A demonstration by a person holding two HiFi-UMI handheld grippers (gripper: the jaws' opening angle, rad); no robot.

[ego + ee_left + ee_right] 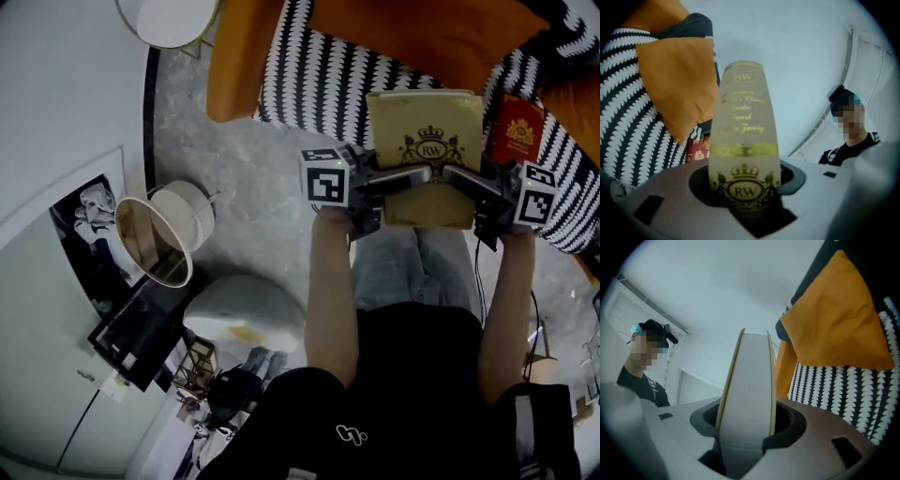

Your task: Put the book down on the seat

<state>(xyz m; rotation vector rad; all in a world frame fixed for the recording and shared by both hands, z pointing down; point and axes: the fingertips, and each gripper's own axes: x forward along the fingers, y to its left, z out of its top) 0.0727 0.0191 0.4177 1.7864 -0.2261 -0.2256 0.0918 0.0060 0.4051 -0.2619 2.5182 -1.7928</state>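
Above striped seat (pixel 319 84), cream book (pixel 427 141), gold RW crest, clamped by left gripper (pixel 411 178) and right gripper (pixel 466 180)

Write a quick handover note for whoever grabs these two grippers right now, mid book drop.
Left gripper: shut on the book at its spine.
Right gripper: shut on its page edge.
Book: held flat between them over the front of the black-and-white seat, beside a red book lying there.
Done: book is at the seat.
Left: set it down, open both grippers.
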